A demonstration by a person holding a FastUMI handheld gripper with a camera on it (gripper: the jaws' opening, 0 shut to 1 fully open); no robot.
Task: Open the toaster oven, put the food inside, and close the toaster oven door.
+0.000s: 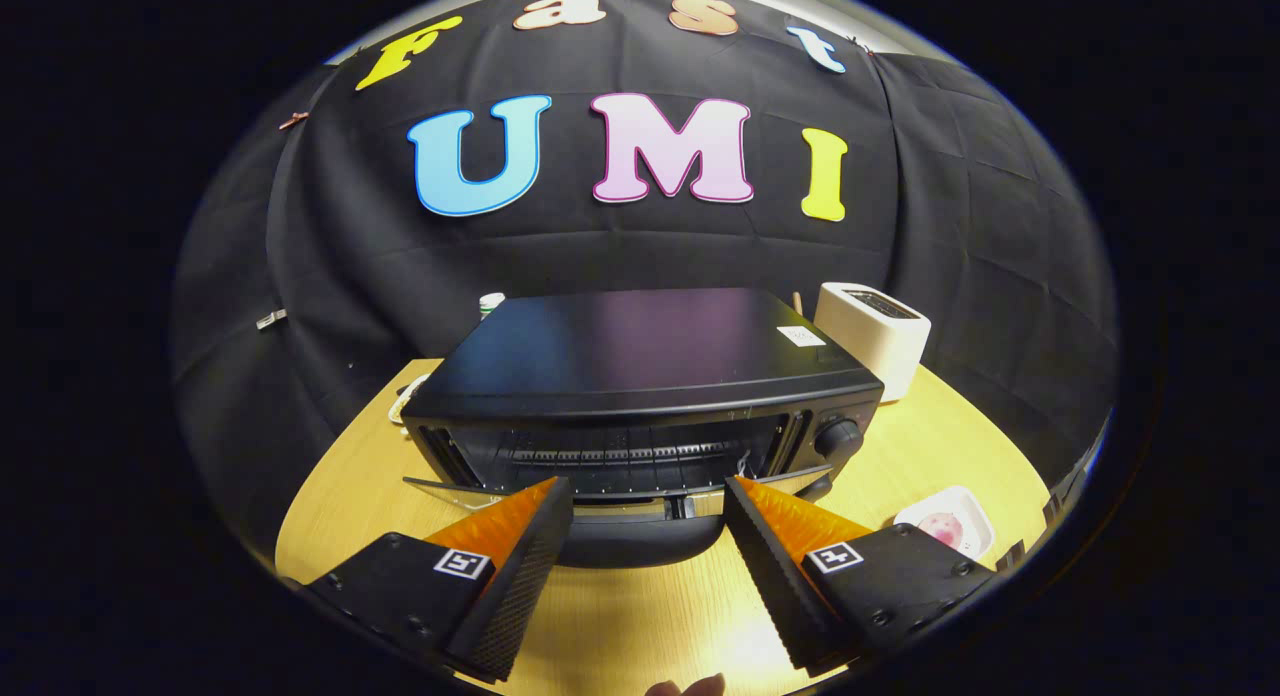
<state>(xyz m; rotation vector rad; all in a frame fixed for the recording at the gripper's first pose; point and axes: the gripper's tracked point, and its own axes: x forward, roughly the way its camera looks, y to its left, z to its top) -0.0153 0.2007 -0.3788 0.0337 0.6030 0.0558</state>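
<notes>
Fingers of the claw are spread wide apart and hold nothing. Right ahead of them sits the black toaster oven on the yellow wooden surface. Its glass door is already dropped down, and the door handle sits low between the two fingertips. You can see the wire rack inside.

The food looks like a pink thing on a small white plate, off to the right of the right finger, well apart from the oven. A white toaster stands behind the oven on the right.

I think the door part is done, so getting the food comes next. To do it well, turn the claw to the plate, keep the fingers wide, go down slowly, and squeeze gently so the food is not squashed.
</notes>
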